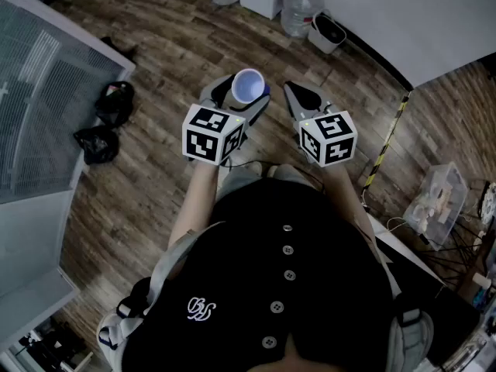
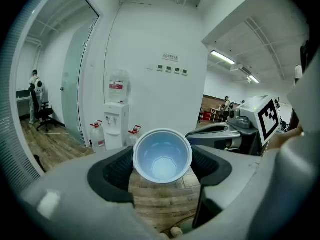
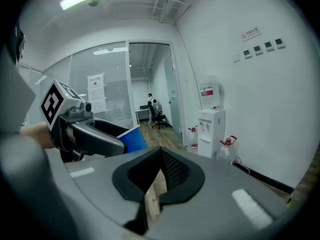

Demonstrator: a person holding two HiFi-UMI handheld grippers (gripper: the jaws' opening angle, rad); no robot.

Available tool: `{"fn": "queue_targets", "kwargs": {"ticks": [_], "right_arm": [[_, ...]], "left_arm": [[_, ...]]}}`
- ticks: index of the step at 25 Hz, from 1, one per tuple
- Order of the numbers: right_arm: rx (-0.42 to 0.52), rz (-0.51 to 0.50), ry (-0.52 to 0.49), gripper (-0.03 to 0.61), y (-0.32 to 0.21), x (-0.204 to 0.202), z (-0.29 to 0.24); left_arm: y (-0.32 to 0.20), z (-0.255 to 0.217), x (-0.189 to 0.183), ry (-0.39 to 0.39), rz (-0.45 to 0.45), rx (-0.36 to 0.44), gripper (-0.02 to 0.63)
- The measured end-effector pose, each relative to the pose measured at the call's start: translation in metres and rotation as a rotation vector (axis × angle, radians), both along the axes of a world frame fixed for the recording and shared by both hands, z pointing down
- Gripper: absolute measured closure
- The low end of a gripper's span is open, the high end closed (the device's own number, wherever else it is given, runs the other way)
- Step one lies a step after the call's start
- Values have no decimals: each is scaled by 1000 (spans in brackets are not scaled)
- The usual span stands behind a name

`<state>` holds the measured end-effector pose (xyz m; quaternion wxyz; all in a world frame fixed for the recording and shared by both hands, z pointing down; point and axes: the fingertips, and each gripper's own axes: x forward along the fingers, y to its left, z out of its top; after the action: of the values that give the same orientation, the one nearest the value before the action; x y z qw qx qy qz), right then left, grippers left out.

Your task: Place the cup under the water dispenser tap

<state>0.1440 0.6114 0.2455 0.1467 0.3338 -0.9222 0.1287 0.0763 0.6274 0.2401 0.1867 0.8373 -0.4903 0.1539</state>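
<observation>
A blue cup with a white inside (image 1: pixel 248 87) is clamped between the jaws of my left gripper (image 1: pixel 242 99), its mouth facing up in the head view. In the left gripper view the cup (image 2: pixel 162 155) fills the gap between the black pads (image 2: pixel 116 170), mouth toward the camera. The white water dispenser (image 2: pixel 116 124) stands against the far wall, well ahead of the cup; it also shows in the right gripper view as the dispenser (image 3: pixel 210 129). My right gripper (image 1: pixel 301 99) is level with the left one, jaws together and empty (image 3: pixel 159 176).
Large water bottles (image 2: pixel 96 134) stand on the floor on both sides of the dispenser, and a small bin (image 1: pixel 329 31) is by the wall. A black bag (image 1: pixel 105 122) lies on the wood floor at left beside a glass partition (image 1: pixel 39 91). A person stands far off (image 2: pixel 35 86).
</observation>
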Motion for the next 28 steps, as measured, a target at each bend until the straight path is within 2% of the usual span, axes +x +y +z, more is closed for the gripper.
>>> {"fn": "queue_targets", "kwargs": {"ticks": [4,12,21,28], "right_arm": [[-32,-4,-41,580,3,-4,2],[-9,-15,-19,580,6,-2,0],[6,-20,-10,578,3,4,-2],[5,-43,3,578,2,24,7]], "left_arm": [[1,4,-5,-10,-13,-4,255],[6,5,0,20,-13,-11,255],[2,5,3,17,-35,-3,255],[-2,14,24,31,-49,-12,255]]}}
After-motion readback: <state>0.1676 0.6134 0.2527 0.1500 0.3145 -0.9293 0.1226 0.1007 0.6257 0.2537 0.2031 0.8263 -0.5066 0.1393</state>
